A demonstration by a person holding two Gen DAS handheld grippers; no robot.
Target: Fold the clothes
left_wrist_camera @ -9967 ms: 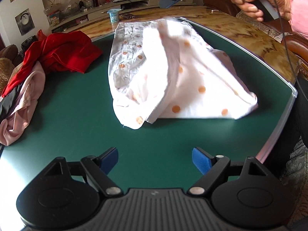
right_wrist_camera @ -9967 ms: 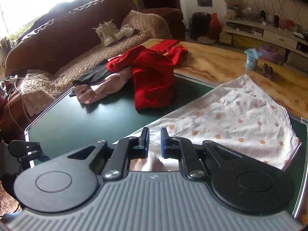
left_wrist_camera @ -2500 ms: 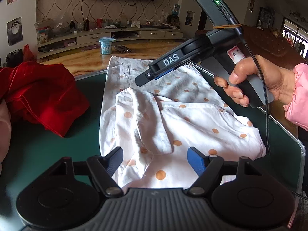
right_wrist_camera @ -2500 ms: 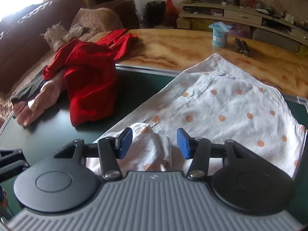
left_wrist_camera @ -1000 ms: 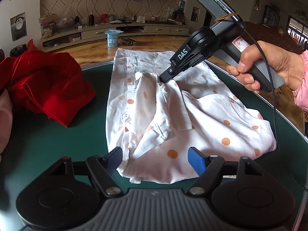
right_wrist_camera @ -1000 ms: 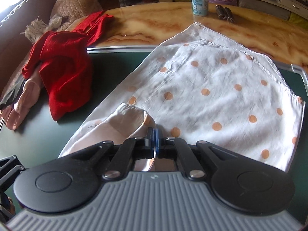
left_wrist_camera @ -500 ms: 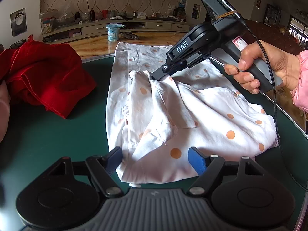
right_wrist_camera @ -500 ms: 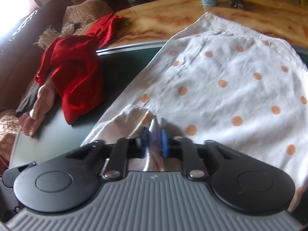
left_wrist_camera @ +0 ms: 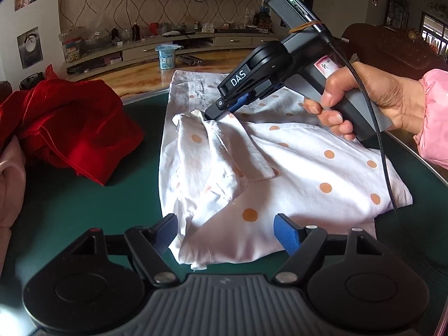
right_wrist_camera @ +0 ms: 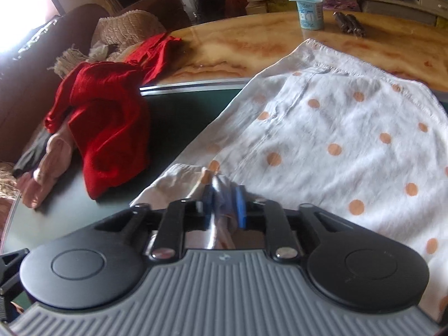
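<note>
A white garment with orange dots (left_wrist_camera: pixel 294 168) lies partly folded on the green table top (left_wrist_camera: pixel 92 210); it also shows in the right wrist view (right_wrist_camera: pixel 350 128). My left gripper (left_wrist_camera: pixel 225 231) is open, its pads on either side of the garment's near edge. My right gripper (right_wrist_camera: pixel 224 204) has its pads a little apart with a bunched fold of the white fabric (right_wrist_camera: pixel 193 176) between them. In the left wrist view the right gripper (left_wrist_camera: pixel 215 112) rests its tip on the fold, near the garment's far half.
A red garment (left_wrist_camera: pixel 70 126) lies left of the white one, with a pink garment (left_wrist_camera: pixel 8 179) beside it. A yoghurt cup (left_wrist_camera: pixel 166 58) stands on the marble table behind. A brown sofa (right_wrist_camera: pixel 70 42) is at the far left. The table's metal rim (left_wrist_camera: pixel 431 168) runs on the right.
My right gripper has carried the fold left and a little nearer across the garment, and its pads have spread from fully shut to slightly apart. My left gripper has stayed open and come slightly closer.
</note>
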